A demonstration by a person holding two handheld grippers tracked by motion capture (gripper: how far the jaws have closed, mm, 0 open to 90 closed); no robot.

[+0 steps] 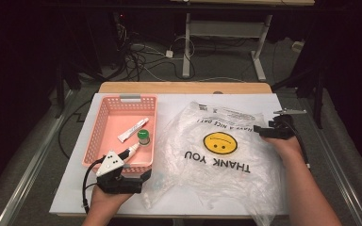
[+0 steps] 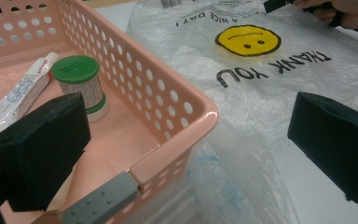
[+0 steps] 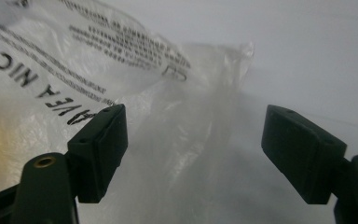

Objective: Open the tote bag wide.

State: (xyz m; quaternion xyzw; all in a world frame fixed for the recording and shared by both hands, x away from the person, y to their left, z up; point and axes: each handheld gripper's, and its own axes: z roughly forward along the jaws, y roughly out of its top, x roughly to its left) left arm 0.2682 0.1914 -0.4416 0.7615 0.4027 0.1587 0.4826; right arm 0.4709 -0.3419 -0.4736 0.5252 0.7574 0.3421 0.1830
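Left claw (image 2: pixel 186 154) gapes astride the basket (image 2: pixel 177 109) corner; right claw (image 3: pixel 193 154) gapes over bag (image 3: pixel 182 140) edge.

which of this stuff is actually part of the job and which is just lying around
Likely in play, judging by where the tools are:
- plastic bag, right tool open at its edge
- pink basket, left tool open at its near corner
- toothpaste tube and green-capped bottle in the basket

Just lying about:
- cables on the floor behind
- desk legs farther back

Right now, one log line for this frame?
left claw: open, at basket corner | right claw: open, over plastic bag | basket: toothpaste, green-lidded jar
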